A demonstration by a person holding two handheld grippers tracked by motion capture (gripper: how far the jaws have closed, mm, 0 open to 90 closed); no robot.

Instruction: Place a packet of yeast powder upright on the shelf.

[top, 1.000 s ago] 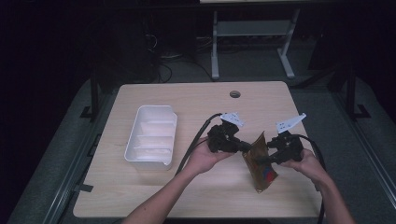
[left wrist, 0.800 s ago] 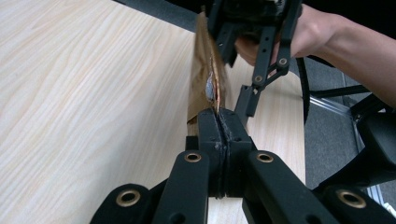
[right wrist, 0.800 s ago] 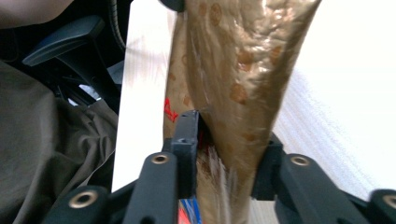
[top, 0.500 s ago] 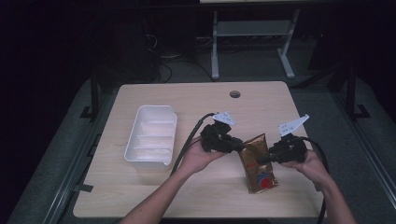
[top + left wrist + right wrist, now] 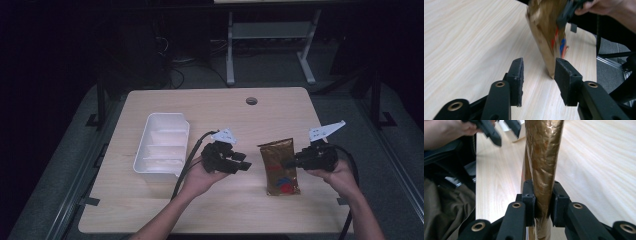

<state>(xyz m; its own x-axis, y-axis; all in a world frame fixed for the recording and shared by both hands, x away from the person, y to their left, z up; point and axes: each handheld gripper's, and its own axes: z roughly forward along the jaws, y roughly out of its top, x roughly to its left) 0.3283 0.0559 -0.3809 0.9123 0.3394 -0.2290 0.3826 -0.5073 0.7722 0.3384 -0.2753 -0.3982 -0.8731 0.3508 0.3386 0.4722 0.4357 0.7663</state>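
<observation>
Gripping pouch [image 5: 280, 165], right gripper [image 5: 296, 161]

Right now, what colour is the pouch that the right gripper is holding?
The pouch is metallic golden brown with a red and blue mark near its bottom, clearest in the high view.

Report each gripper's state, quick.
Left gripper: open, jaws just been opening, nothing between them.
Right gripper: shut on the shiny brown foil pouch.
</observation>
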